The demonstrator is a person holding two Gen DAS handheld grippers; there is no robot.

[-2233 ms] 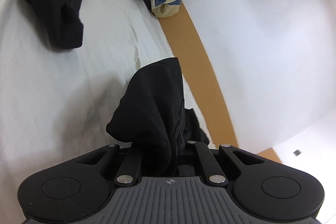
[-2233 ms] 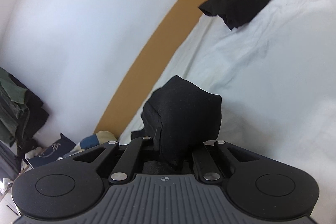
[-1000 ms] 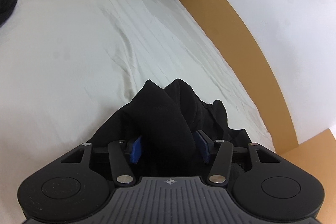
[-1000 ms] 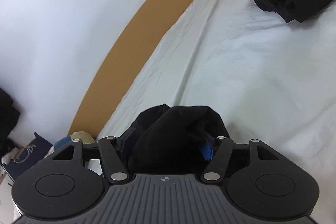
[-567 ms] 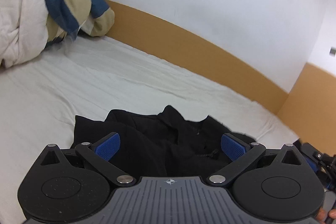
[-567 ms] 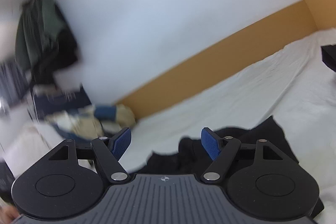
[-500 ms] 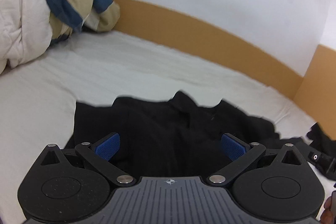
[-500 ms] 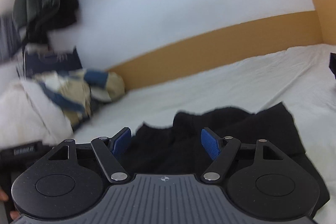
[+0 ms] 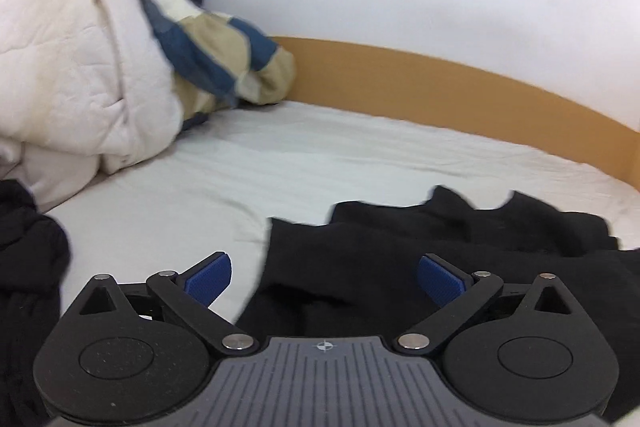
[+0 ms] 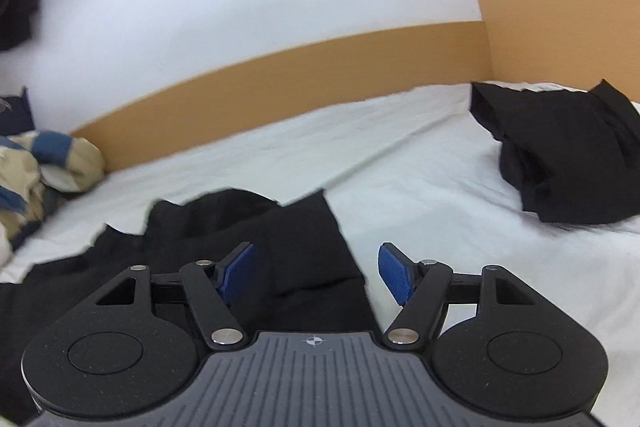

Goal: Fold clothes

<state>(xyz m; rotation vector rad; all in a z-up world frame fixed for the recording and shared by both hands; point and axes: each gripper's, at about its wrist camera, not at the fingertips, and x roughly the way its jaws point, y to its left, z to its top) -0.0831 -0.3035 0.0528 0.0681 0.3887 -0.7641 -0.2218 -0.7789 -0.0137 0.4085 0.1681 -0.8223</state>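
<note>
The black garment (image 9: 460,247) is lying spread on the white bed sheet (image 9: 320,163), near the wooden bed frame (image 9: 440,79). The left gripper (image 9: 325,277) is hovering over its left edge, jaws wide and empty, having just opened. The right gripper (image 10: 316,275) is gaping over its right edge, gripping nothing, jaws having just narrowed slightly.

Soft, even daylight is filling both views; motion blur is smearing edges, and fisheye distortion is bowing the bed frame (image 9: 440,83).

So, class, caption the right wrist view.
Open right tool above a black garment lying on the white bed.
</note>
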